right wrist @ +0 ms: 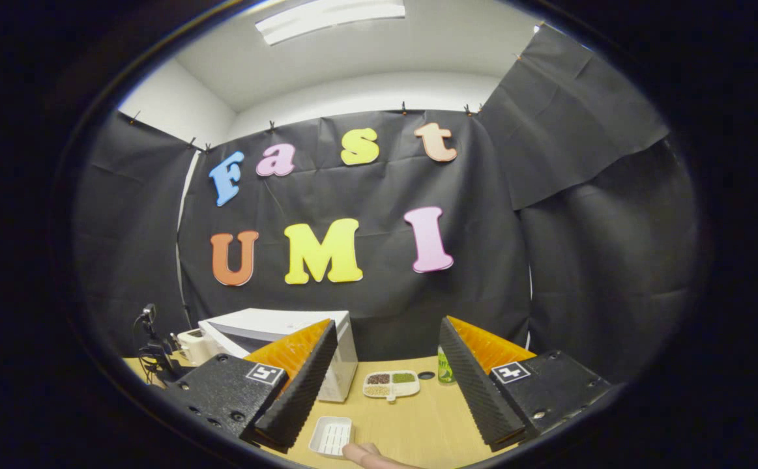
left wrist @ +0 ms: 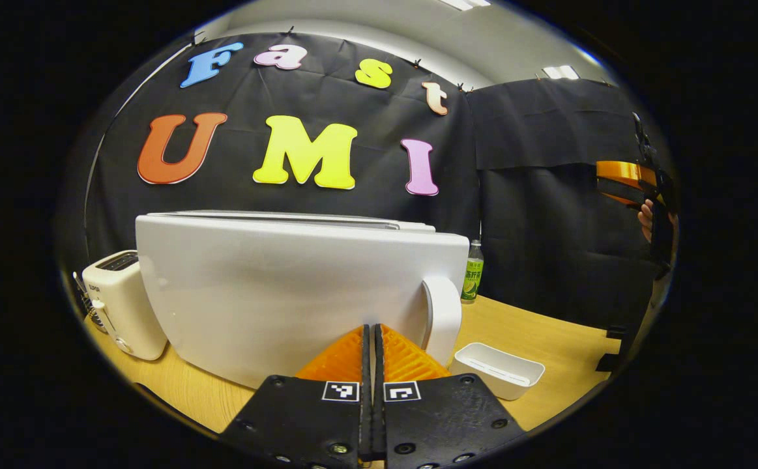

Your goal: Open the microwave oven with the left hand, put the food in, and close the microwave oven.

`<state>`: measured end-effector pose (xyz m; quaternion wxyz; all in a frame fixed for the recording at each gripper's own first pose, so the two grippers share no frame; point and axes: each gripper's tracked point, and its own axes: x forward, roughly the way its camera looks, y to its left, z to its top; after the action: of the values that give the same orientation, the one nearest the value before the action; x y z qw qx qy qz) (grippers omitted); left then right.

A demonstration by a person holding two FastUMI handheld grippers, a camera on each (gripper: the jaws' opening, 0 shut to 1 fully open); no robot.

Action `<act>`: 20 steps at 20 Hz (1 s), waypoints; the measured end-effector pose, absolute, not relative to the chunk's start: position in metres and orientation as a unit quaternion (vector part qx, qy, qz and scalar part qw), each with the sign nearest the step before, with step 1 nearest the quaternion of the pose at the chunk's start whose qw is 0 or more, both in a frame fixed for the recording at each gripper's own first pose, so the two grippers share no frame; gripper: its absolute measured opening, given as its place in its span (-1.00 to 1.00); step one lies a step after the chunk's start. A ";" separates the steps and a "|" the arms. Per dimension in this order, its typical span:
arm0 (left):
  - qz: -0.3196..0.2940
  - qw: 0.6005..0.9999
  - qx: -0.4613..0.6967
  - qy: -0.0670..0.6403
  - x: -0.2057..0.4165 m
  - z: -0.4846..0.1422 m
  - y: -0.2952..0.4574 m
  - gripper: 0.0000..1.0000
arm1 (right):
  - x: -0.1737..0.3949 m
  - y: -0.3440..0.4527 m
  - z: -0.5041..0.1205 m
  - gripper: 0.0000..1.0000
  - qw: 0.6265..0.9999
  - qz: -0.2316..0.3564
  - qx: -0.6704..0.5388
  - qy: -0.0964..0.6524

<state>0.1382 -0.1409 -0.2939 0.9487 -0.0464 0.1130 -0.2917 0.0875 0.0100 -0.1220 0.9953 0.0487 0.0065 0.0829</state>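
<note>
In the left gripper view the white microwave point(left wrist: 287, 286) shows its broad door face, with the handle point(left wrist: 442, 316) at the door's right edge. My left gripper point(left wrist: 373, 327) is shut with nothing between its fingers, and the tips sit close to the door's lower part, just left of the handle. I cannot tell whether the door is ajar. In the right gripper view the food tray point(right wrist: 391, 384), with grains in its compartments, lies on the table right of the microwave point(right wrist: 274, 326). My right gripper point(right wrist: 386, 324) is held high, wide open and holding nothing; the left gripper view also catches it point(left wrist: 633, 182) far right.
A white toaster point(left wrist: 121, 303) stands left of the microwave. A small white dish point(left wrist: 499, 370) lies on the wooden table point(left wrist: 548, 339) to the right of the handle, also seen as the dish point(right wrist: 332, 435). A green bottle point(left wrist: 473, 270) stands by the back wall. A hand point(right wrist: 369, 453) shows low.
</note>
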 end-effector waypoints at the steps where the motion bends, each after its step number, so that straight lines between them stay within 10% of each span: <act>1: -0.288 0.950 -0.044 0.115 0.144 -0.295 -0.144 -1.00 | 0.091 0.007 -0.126 1.00 0.995 0.080 0.050 0.010; 20: -0.226 0.966 0.056 0.116 0.243 -0.312 -0.193 -1.00 | 0.094 -0.025 -0.134 0.82 0.996 0.042 0.075 0.014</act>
<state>0.2434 -0.1929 -0.3117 0.9656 0.0559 0.1162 -0.2259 0.0939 -0.0252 -0.1344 0.9962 0.0753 0.0138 0.0418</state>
